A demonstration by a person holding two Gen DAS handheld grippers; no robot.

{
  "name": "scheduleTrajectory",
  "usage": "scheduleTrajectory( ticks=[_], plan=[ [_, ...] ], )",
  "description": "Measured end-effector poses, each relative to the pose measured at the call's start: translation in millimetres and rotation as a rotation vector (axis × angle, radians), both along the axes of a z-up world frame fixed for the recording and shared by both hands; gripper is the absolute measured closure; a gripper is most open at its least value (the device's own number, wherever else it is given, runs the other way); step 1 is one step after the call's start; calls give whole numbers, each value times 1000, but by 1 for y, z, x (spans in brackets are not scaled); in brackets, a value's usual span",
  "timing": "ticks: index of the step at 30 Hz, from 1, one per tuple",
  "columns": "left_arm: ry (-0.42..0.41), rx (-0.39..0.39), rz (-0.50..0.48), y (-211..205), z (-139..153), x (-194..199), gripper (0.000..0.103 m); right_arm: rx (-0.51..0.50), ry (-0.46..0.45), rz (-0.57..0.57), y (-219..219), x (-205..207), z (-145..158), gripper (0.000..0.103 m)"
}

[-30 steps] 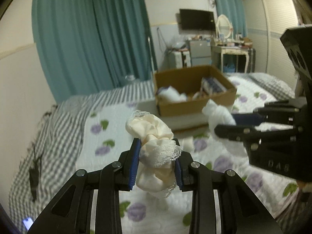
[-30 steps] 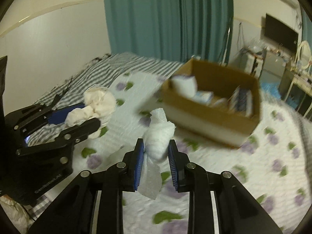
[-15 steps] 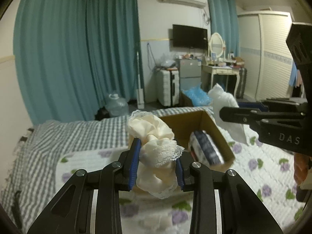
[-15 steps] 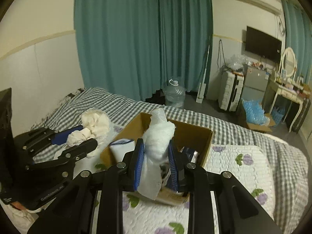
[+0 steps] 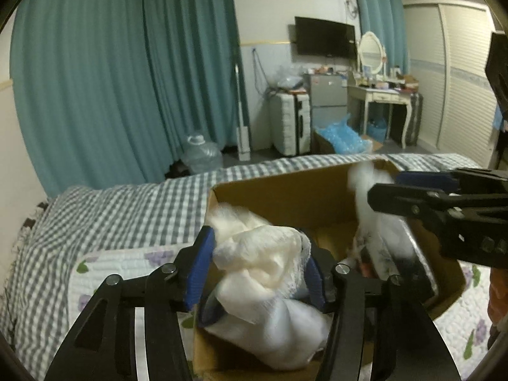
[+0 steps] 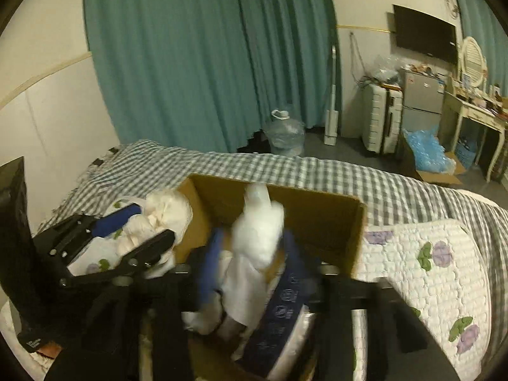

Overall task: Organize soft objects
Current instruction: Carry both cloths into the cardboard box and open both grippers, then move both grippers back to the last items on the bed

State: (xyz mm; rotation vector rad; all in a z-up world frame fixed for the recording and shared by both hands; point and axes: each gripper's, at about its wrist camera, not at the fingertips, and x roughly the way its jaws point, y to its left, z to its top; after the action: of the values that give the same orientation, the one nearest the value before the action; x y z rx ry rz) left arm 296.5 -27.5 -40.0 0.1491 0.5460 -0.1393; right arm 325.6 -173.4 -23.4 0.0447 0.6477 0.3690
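Observation:
My left gripper (image 5: 258,265) has its jaws spread wide, with a cream lace cloth bundle (image 5: 263,263) still between the blue pads over the near left corner of the cardboard box (image 5: 285,197). My right gripper (image 6: 254,260) is blurred, its jaws also spread, with a white cloth bundle (image 6: 258,231) between them over the box (image 6: 317,219). In the right wrist view the left gripper (image 6: 139,231) shows at the left with the cream bundle (image 6: 165,216). In the left wrist view the right gripper (image 5: 390,187) shows at the right.
The box sits on a bed with a grey checked blanket (image 5: 127,209) and a floral quilt (image 6: 428,273). Inside it lie white cloths (image 5: 279,333) and a dark blue patterned pack (image 6: 285,311). Teal curtains, a water jug (image 6: 284,133) and a suitcase stand behind.
Both grippers moved forward and down over the box. The jaws of both have spread wider around their bundles. The white bundle now hangs inside the box.

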Motion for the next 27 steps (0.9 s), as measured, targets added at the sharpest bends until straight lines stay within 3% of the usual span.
scheduleTrajectory(
  ticks=[1,2,5,7,15,17,18,21,27],
  plan=[
    [1,7,8,-2,0,1,49,4,-1,-10,-3,1,-1,32],
    [1,12,9,-3,0,2,49,11,-1,-21,-7,3,-2,27],
    [-14,41,26,-9,5,1,48,25,-2,-43,-15,1,1,22],
    [-38,54,32,-12,13,-5,41,23,-27,-69,-20,-7,8,17],
    [-178,12,48,0,77,-50,38,6,-108,-138,-35,-58,47,11],
    [-230,12,53,4,97,-71,36,9,-129,-145,-38,-77,61,8],
    [-267,13,56,7,110,-87,30,4,-138,-143,-39,-87,70,8],
    [-351,-8,51,16,140,-127,28,-16,-176,-141,-35,-116,95,7],
    [-420,-34,51,41,184,-189,26,-47,-266,-114,-19,-182,138,1]
  ],
)
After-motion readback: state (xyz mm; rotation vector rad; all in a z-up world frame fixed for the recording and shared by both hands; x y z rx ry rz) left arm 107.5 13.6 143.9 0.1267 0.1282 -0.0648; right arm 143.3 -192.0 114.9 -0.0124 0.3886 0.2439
